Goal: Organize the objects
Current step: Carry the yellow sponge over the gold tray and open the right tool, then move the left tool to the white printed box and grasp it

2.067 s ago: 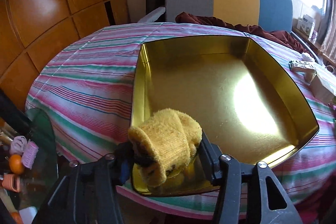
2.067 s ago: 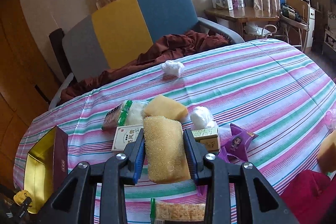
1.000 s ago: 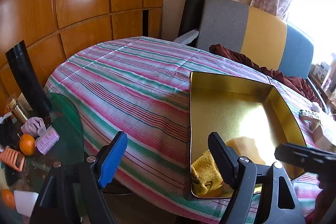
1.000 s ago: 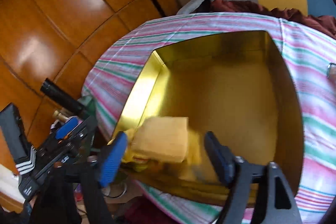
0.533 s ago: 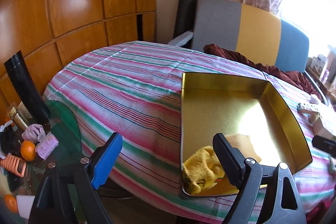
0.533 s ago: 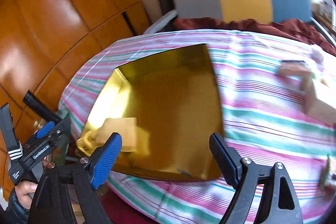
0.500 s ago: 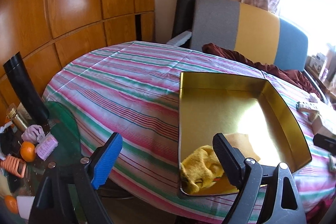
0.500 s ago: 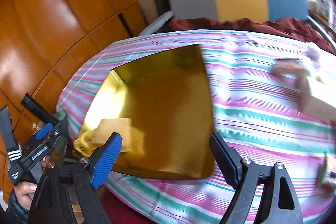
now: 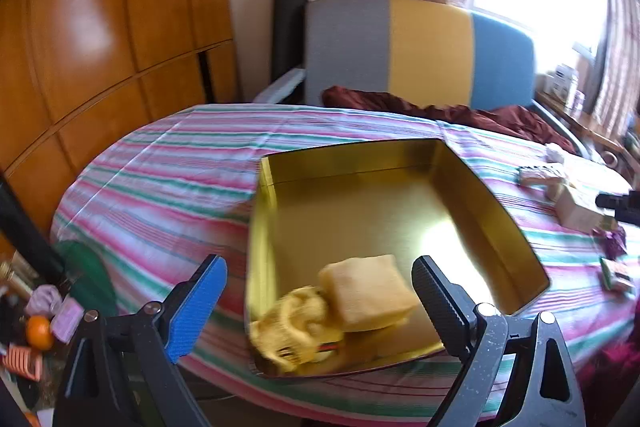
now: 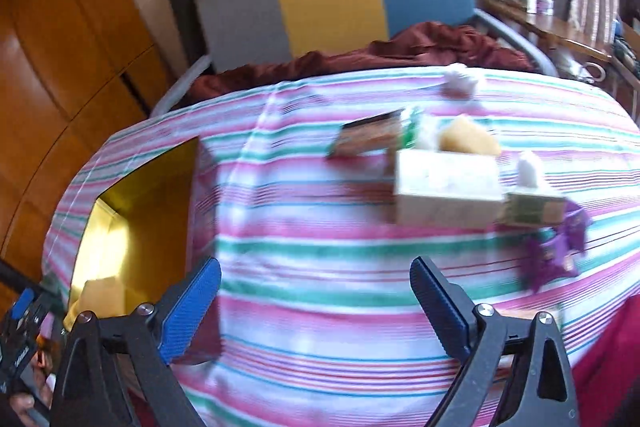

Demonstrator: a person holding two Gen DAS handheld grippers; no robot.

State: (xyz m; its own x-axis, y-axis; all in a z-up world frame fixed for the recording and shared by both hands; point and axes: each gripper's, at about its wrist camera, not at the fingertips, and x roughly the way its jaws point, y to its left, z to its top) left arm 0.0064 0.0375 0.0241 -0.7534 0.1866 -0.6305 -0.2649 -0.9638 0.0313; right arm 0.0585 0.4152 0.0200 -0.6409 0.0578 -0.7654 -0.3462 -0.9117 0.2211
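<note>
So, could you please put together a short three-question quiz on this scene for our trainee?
1. True or false: the yellow sponge lies inside the gold tin.
2. What lies next to the sponge in the tin's near corner?
3. Which is nearer the tin: (a) the cream carton or (b) the purple wrapper?

Key: 1. True. 2. A yellow knitted glove. 3. (a).
</note>
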